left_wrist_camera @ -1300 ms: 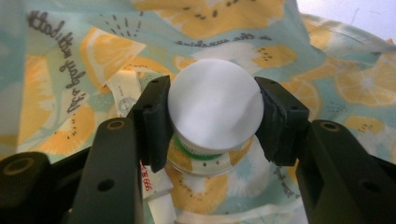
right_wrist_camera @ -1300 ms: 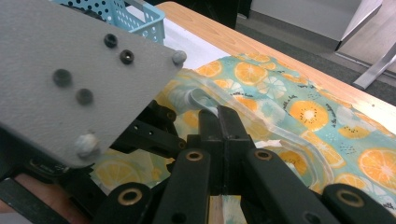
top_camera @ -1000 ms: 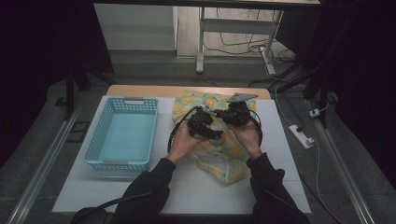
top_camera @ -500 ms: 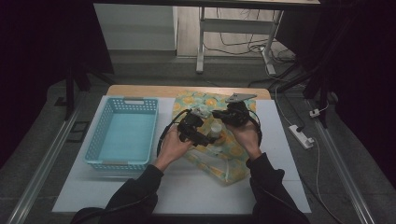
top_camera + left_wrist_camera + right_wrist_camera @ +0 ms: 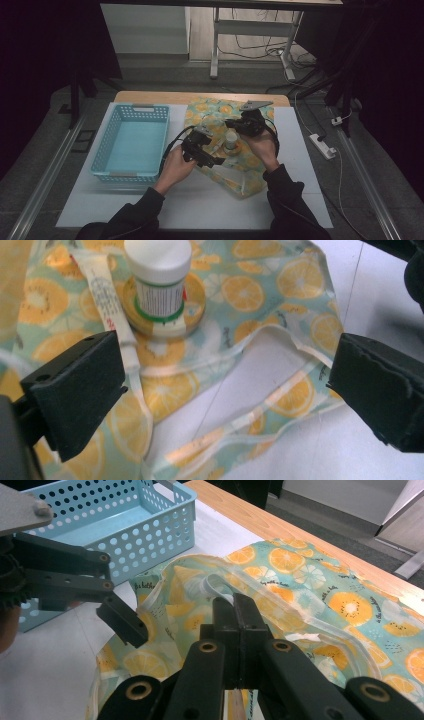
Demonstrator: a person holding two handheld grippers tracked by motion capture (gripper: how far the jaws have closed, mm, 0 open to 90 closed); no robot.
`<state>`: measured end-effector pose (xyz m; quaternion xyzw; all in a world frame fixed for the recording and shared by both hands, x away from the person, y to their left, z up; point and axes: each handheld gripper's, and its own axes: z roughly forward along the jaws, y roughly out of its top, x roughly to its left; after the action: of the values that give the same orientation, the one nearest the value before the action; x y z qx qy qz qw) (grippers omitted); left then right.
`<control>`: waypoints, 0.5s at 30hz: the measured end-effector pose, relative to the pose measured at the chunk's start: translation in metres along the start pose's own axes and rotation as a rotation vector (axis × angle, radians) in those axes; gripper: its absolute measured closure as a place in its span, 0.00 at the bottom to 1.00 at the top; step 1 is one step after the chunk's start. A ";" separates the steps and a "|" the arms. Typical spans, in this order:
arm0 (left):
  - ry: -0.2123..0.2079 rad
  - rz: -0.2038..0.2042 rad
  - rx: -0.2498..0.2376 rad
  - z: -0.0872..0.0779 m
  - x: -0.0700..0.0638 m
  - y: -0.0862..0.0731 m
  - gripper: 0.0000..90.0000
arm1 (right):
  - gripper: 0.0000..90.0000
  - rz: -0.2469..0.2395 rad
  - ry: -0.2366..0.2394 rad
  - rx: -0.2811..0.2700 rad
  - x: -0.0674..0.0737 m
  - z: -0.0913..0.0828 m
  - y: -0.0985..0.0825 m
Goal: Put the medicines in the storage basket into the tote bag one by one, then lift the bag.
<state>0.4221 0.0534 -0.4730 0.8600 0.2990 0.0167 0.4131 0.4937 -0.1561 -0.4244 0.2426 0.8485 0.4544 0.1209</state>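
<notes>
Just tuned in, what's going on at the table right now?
A person is working a citrus-print bag with a claw in each hand. The right claw is shut on the bag's pale rim strip. The left claw has just been opening; its jaws stand wide with nothing between them. A white-capped bottle stands upright on the bag's fabric ahead of it. The blue basket sits beside the bag on the table.

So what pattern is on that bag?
Orange citrus slices on pale teal; the bag shows best in the left gripper view.
</notes>
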 end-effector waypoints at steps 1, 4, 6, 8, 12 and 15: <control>-0.003 -0.005 -0.004 -0.001 0.000 -0.002 0.01 | 1.00 0.000 0.000 0.000 0.000 0.000 0.000; -0.003 -0.011 -0.001 0.001 0.001 -0.006 0.00 | 1.00 -0.001 0.000 0.002 0.000 0.000 0.000; 0.001 -0.002 0.000 0.003 0.001 -0.006 0.00 | 1.00 -0.001 0.001 0.003 0.000 0.001 -0.001; -0.010 0.003 -0.002 0.007 0.000 -0.006 0.00 | 1.00 -0.001 0.002 0.004 0.001 0.001 -0.001; -0.014 0.025 0.020 0.016 -0.001 -0.006 0.00 | 1.00 -0.002 0.001 0.002 0.000 0.001 0.000; -0.005 0.033 0.042 0.025 -0.001 -0.007 0.00 | 1.00 0.002 0.000 0.002 -0.001 0.000 0.000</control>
<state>0.4248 0.0392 -0.4942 0.8733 0.2838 0.0151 0.3956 0.4942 -0.1563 -0.4250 0.2434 0.8488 0.4536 0.1203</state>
